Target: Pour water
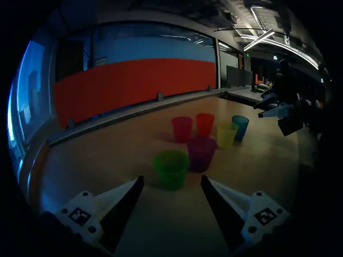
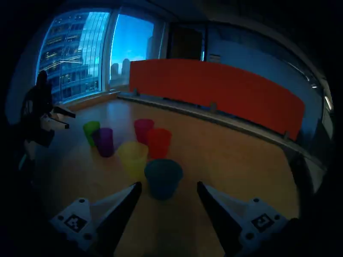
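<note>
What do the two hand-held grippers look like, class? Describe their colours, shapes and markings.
The left gripper has two wedge-shaped fingers tapering to points, white outside, black inside, each carrying a square black-and-white marker and small round holes. The right gripper looks identical.

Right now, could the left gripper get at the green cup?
Probably yes. The left gripper is open, and the green cup stands nearest, straight ahead of its fingers with nothing between; the purple cup stands close beside it.
</note>
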`<action>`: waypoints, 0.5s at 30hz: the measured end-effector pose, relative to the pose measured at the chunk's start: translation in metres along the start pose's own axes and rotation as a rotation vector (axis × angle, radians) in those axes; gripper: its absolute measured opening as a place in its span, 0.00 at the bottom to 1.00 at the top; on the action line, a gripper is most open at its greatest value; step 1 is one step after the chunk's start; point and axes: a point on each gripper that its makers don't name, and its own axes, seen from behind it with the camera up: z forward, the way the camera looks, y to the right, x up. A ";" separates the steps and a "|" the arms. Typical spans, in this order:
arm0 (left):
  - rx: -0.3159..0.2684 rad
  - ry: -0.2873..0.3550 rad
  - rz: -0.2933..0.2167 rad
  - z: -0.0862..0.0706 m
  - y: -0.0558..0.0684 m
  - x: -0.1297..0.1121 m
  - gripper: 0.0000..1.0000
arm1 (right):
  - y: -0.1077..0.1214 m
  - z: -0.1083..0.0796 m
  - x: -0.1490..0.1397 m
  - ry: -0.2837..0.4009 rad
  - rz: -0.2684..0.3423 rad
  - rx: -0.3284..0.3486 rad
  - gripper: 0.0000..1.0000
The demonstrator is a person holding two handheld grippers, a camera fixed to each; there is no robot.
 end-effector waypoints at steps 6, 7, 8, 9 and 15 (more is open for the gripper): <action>0.051 0.047 0.009 -0.007 -0.005 0.008 0.99 | 0.001 -0.008 0.013 0.049 0.006 -0.042 1.00; 0.063 0.056 0.007 -0.008 -0.007 0.010 0.99 | 0.000 -0.009 0.014 0.056 0.006 -0.049 1.00; 0.075 0.065 0.006 -0.009 -0.008 0.011 0.99 | 0.000 -0.009 0.016 0.063 0.007 -0.055 1.00; 0.086 0.073 0.004 -0.010 -0.009 0.013 0.99 | -0.001 -0.010 0.017 0.070 0.007 -0.061 1.00; 0.145 0.140 -0.008 -0.019 -0.016 0.024 0.99 | 0.006 -0.011 0.027 0.107 0.054 -0.120 1.00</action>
